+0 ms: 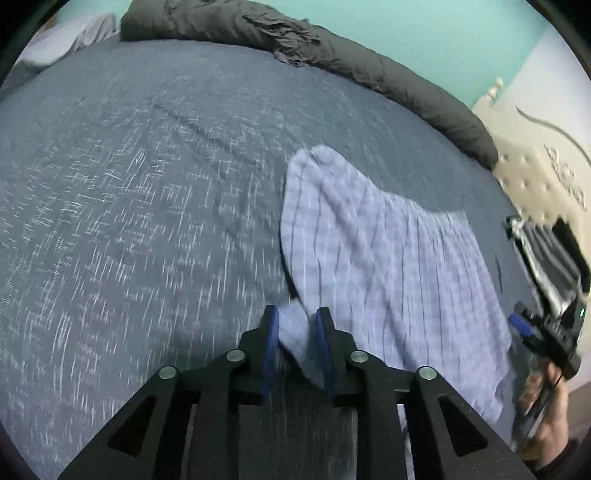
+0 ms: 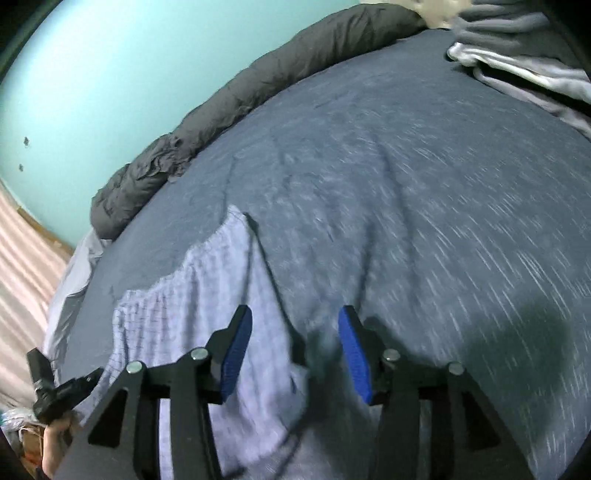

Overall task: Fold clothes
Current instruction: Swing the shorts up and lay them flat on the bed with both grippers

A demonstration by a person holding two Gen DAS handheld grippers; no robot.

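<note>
Blue-grey bedspread (image 1: 147, 203) filling both views, streaked by blur. Dark grey duvet (image 1: 332, 55) lying bunched along far edge by teal wall (image 2: 92, 92). Pale striped shorts (image 1: 388, 251) lying flat on bedspread, waistband gathered at far side. My left gripper (image 1: 295, 343) hovering at near corner of shorts, fingers standing slightly apart, cloth corner sitting between pads, not clamped. My right gripper (image 2: 295, 350) standing wider apart over shorts' other edge, gripping nothing.

Teal wall (image 2: 92, 74), blue-grey bed (image 1: 129, 184), dark duvet (image 1: 258, 29).
</note>
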